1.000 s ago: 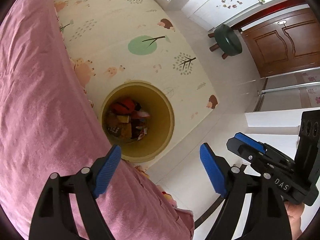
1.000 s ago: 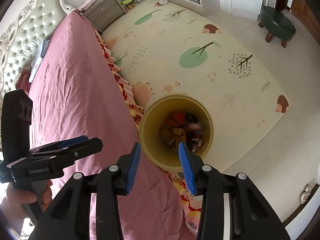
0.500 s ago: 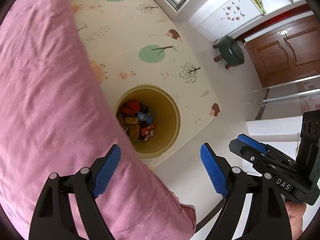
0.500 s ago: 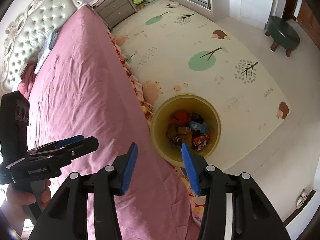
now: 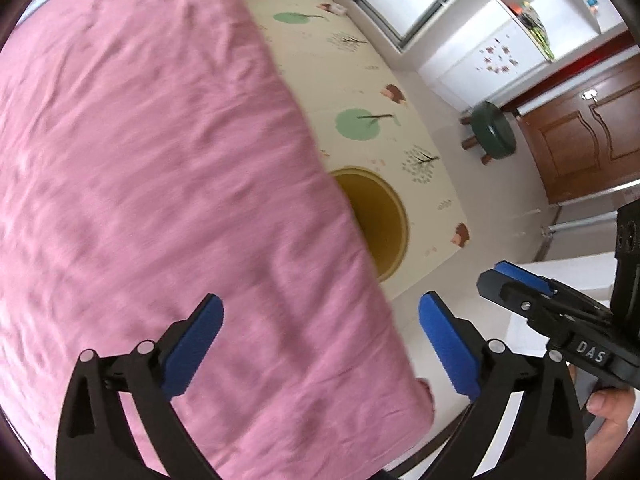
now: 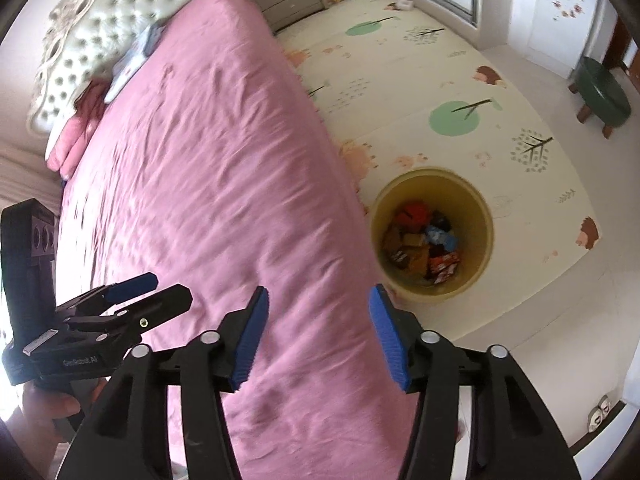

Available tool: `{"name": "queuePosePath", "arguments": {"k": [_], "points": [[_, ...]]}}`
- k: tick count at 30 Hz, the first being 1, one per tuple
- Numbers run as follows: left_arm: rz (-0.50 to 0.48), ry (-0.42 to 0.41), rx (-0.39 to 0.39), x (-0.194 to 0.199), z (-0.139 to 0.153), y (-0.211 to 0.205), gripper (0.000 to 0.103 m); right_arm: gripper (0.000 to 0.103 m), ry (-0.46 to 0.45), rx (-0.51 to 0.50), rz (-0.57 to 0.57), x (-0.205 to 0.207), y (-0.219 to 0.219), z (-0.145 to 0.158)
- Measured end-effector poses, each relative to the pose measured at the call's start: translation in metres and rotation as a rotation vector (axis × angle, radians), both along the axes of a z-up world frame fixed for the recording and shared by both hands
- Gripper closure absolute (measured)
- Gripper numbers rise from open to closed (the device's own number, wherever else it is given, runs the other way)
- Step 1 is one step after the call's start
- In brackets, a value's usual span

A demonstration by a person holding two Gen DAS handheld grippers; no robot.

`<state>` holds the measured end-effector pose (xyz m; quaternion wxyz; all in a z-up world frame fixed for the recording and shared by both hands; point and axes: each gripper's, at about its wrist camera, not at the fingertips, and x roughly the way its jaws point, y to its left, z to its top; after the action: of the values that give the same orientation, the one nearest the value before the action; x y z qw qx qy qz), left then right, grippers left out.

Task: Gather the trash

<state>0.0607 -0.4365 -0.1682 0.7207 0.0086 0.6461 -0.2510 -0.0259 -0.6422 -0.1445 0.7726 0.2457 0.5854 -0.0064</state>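
both grippers hang over the pink bed (image 6: 208,184), empty: the left gripper (image 5: 320,344) spread wide, the right gripper (image 6: 316,336) parted too. the yellow bin (image 6: 476,208) sits on the mat (image 6: 440,64) beside the bed, trash (image 6: 424,244) piled inside.

A round yellow bin (image 6: 432,236) stands upright on the play mat (image 6: 500,92), beside the bed's edge, holding mixed wrappers (image 6: 424,244).
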Motion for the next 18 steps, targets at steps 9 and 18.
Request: {"name": "queuePosePath", "arguments": {"k": [9, 18], "points": [[0.129, -0.046, 0.074, -0.037, 0.014, 0.099, 0.004, 0.030, -0.032, 0.014, 0.051, -0.008, 0.079, 0.013], [0.252, -0.053, 0.093, -0.081, 0.020, 0.170, 0.004, 0.021, -0.044, 0.011, 0.157, -0.017, 0.148, 0.025]]}}
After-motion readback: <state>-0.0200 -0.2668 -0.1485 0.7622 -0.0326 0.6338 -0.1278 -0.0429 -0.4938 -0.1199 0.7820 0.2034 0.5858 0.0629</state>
